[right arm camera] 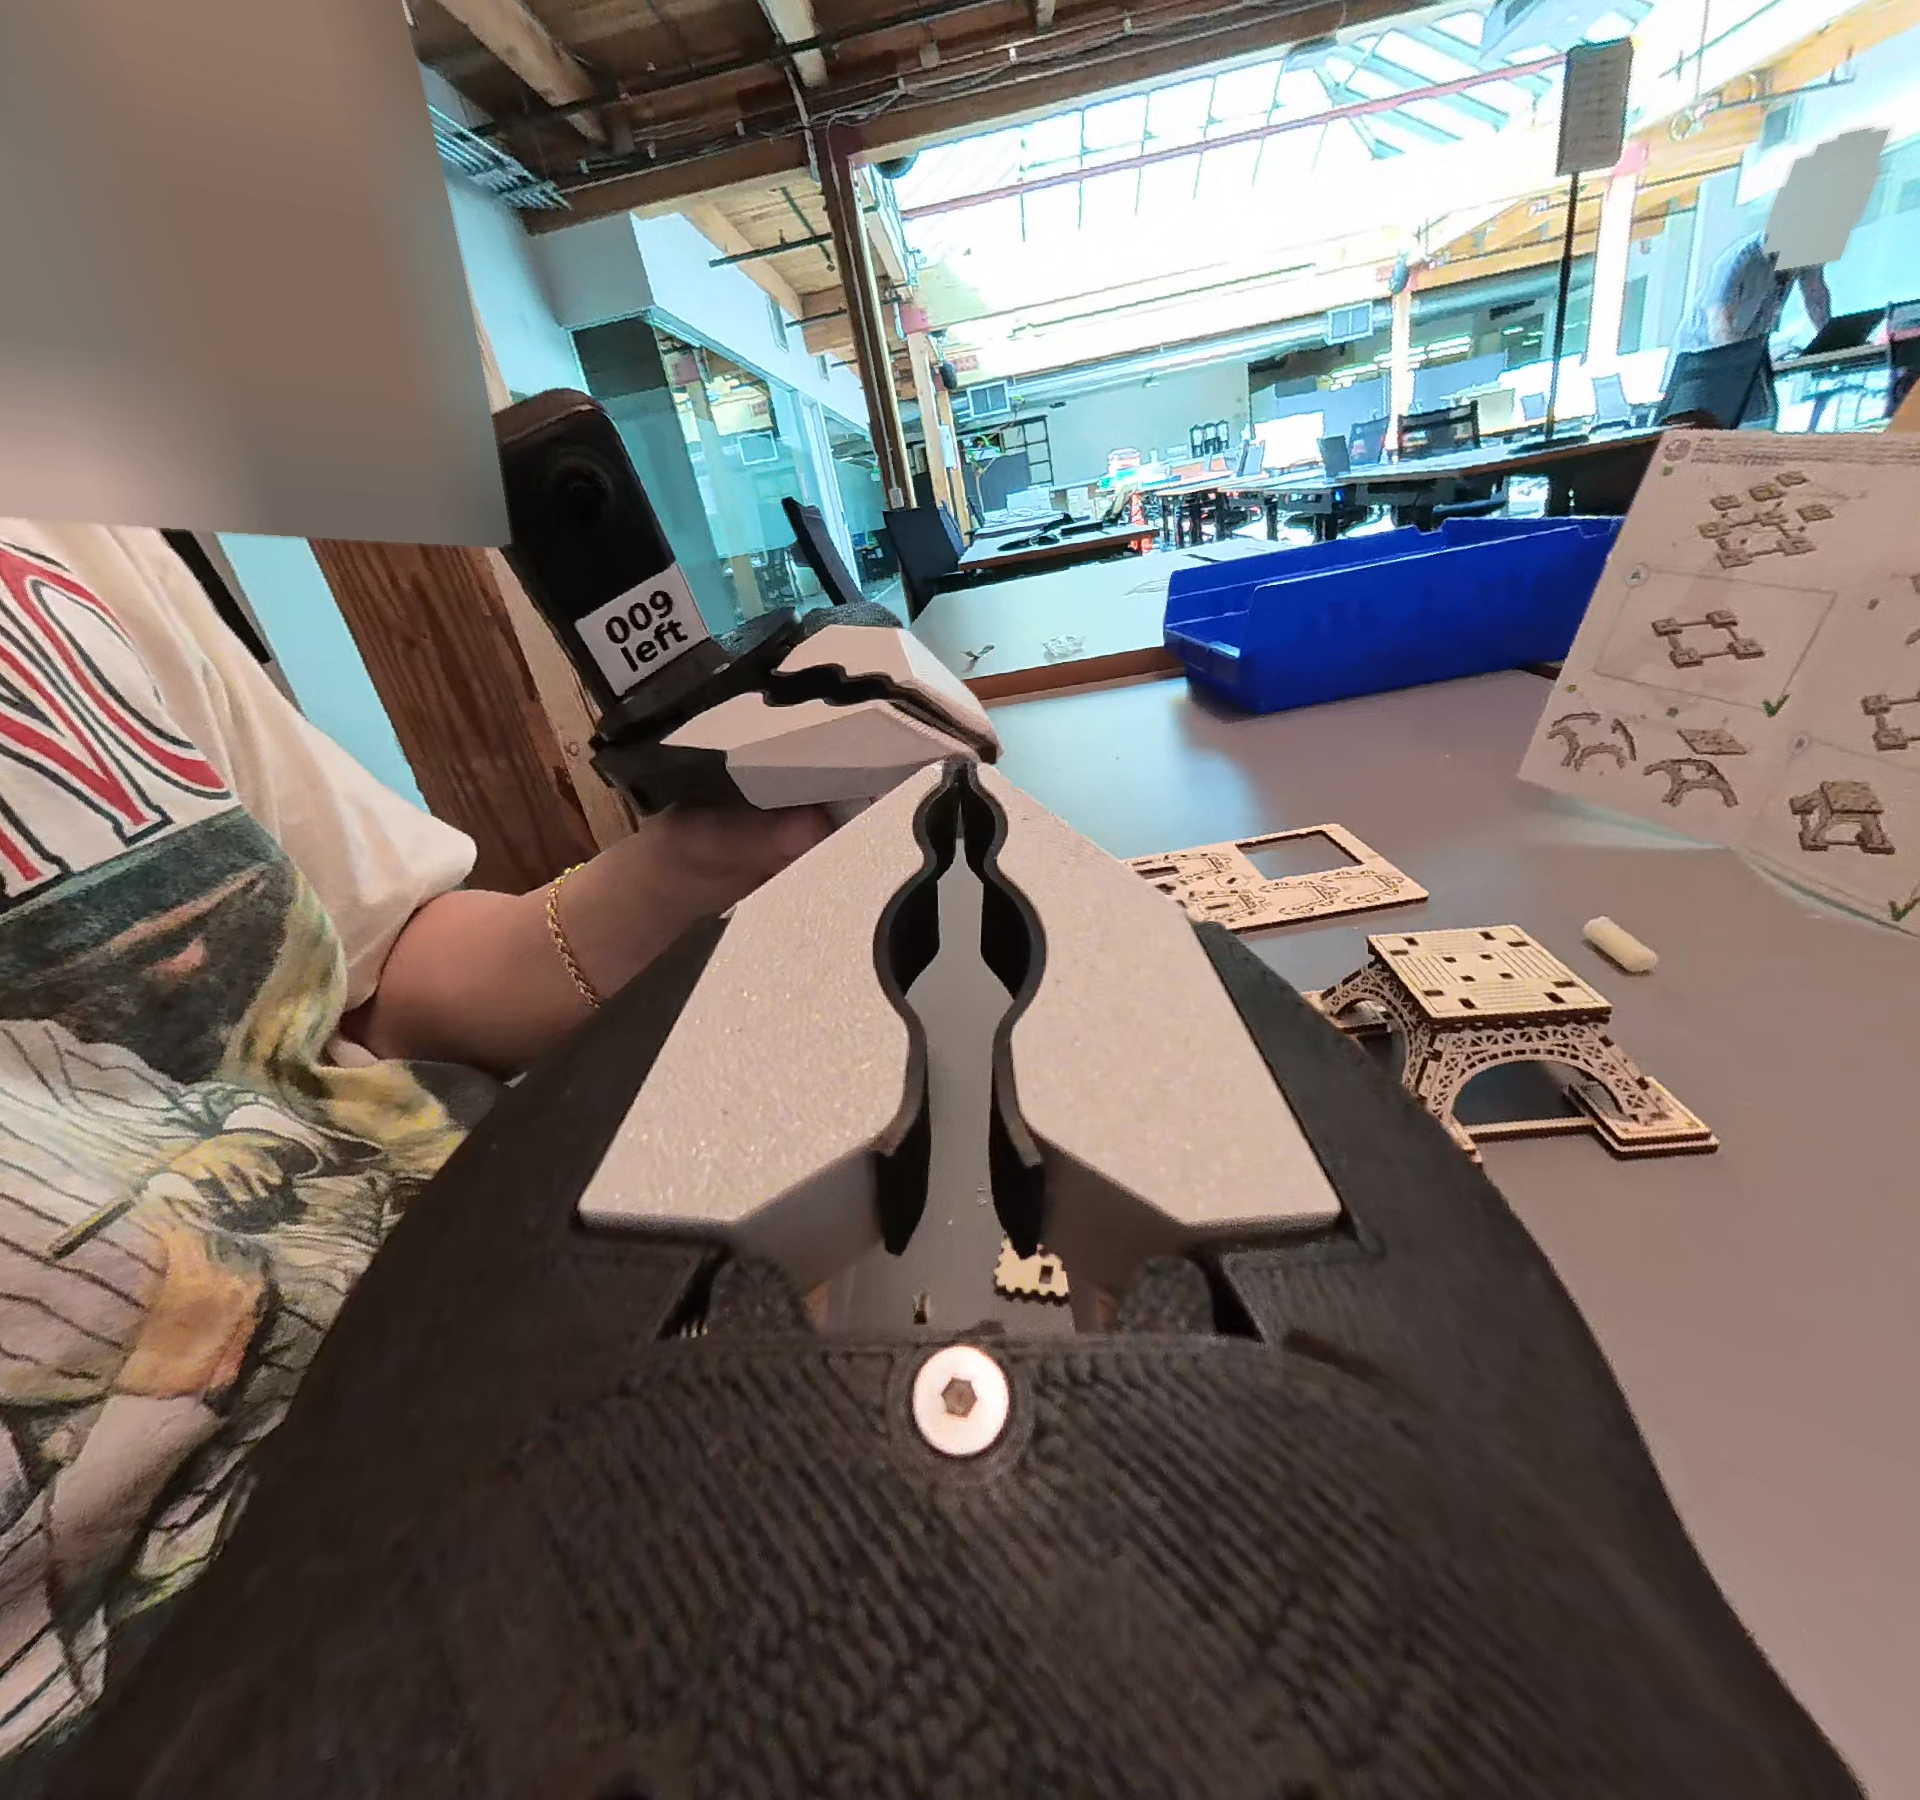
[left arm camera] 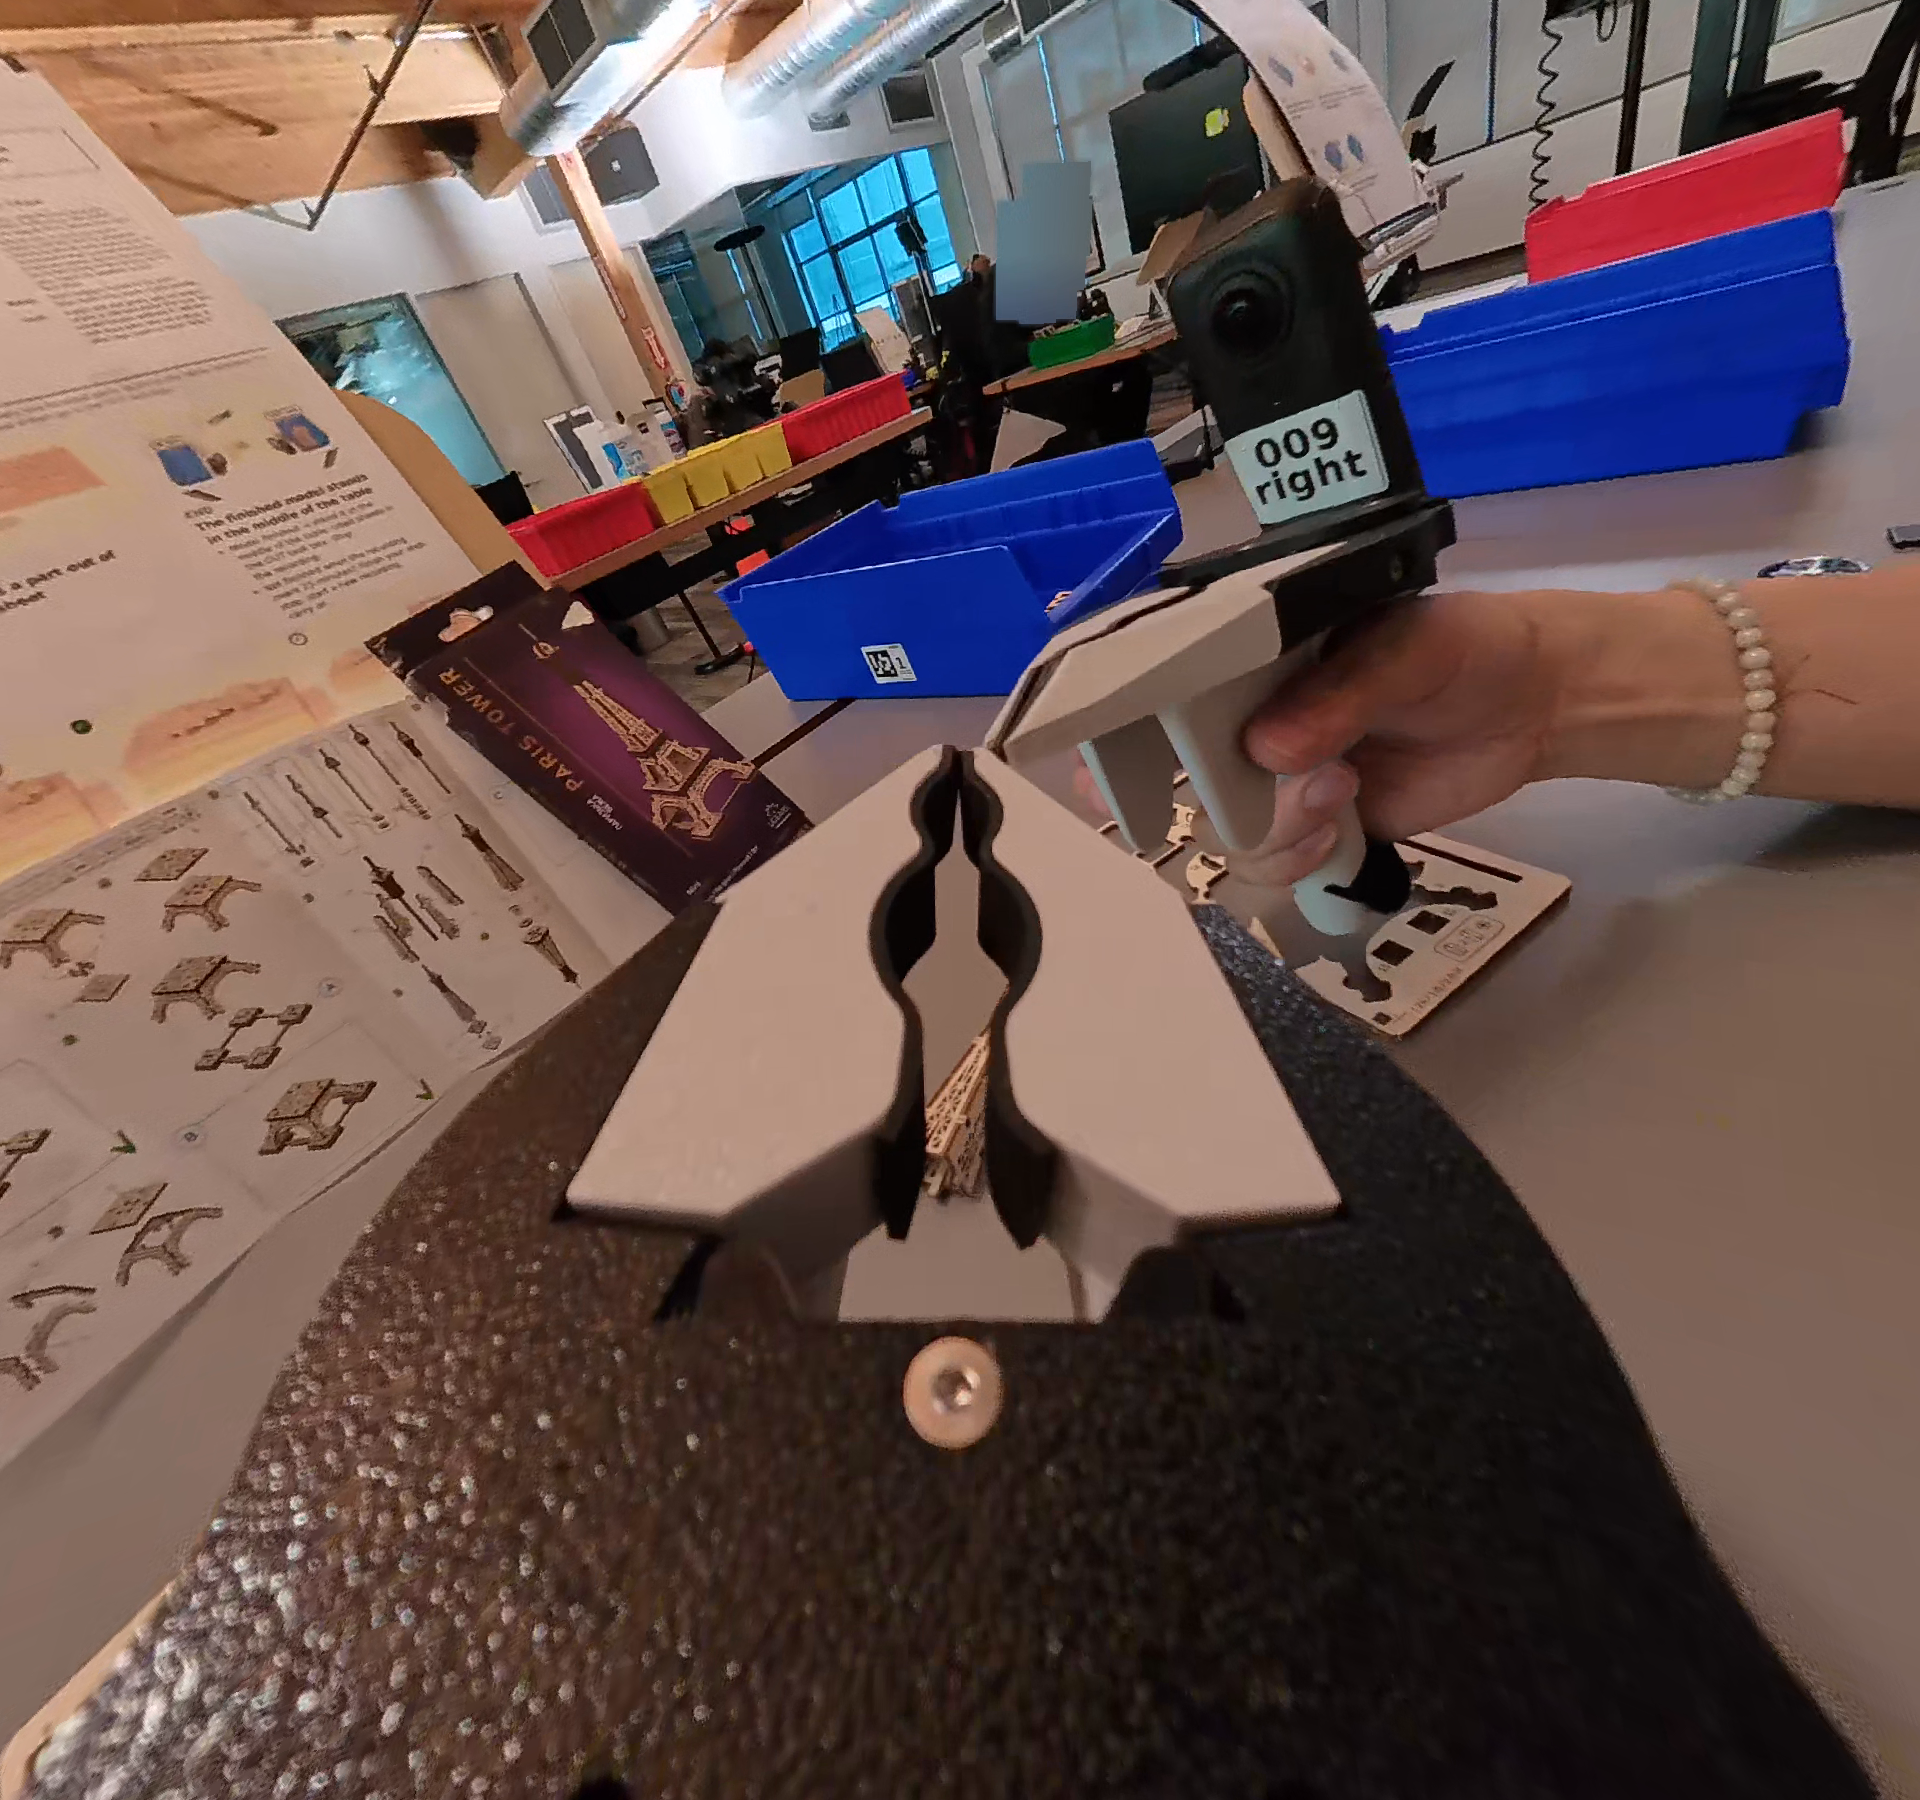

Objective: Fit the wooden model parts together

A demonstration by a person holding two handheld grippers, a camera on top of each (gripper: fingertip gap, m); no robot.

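Note:
My left gripper (left arm camera: 958,763) is shut, its pads meeting at the tips with nothing seen between them. Through the gap lower down I see a tapered wooden lattice part (left arm camera: 961,1116); I cannot tell whether it is held. My right gripper (right arm camera: 958,776) is shut too, with a small toothed wooden piece (right arm camera: 1029,1272) showing below its fingers. The two grippers' tips almost touch: the right gripper (left arm camera: 1006,732) and the left gripper (right arm camera: 982,748) each show in the other's view. A wooden tower base (right arm camera: 1496,1023) stands on the grey table to the right.
Wooden part sheets (right arm camera: 1278,877) (left arm camera: 1455,940) lie on the table. Instruction sheets (left arm camera: 208,919) (right arm camera: 1766,690) stand at the sides, beside a purple kit box (left arm camera: 603,742). Blue bins (left arm camera: 935,587) (right arm camera: 1382,597) and a red bin (left arm camera: 1683,202) sit farther back. A small white stick (right arm camera: 1619,945) lies right. Both grippers' tips are close together, under 4 cm apart. The small toothed wooden piece (right arm camera: 1029,1272) is about equally far from each gripper, around 15 cm.

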